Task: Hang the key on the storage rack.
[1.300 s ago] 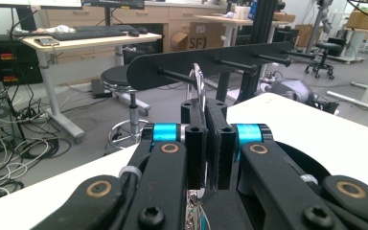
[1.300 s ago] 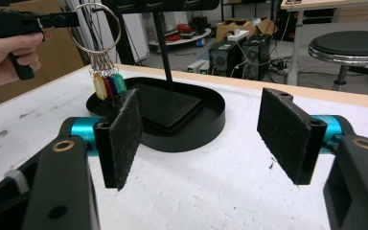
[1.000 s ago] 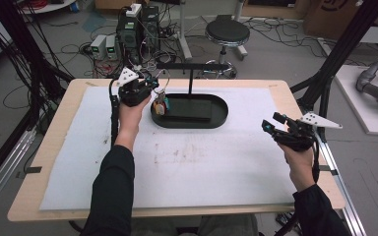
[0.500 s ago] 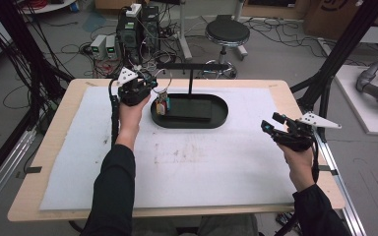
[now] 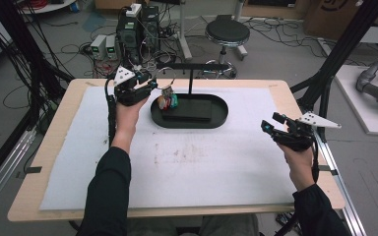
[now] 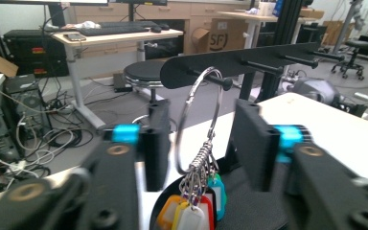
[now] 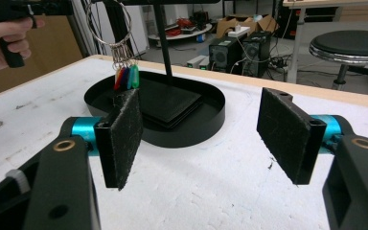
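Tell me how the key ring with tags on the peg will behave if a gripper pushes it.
The key ring hangs freely from one peg, so it would probably swing. Its tags dangle loosely, so they likely flop and clatter. The thin metal loop looks stiff but smooth, so it may slip between the fingers.

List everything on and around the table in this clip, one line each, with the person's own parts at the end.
key ring: one, silver, hanging on the end peg of the rack, between the left jaws but untouched by them
key tags: several, orange, red, white and teal, hanging from the ring over the tray
peg rack: one, black, standing on a post in the tray
tray: one, black oval, far middle of the table
mat: one, white, covering the tabletop
table: one, light wood
stool: one, black seat, on the floor beyond the table
left gripper: one, black, at the ring, jaws just opened
right gripper: one, black, jaws open, above the mat's right side
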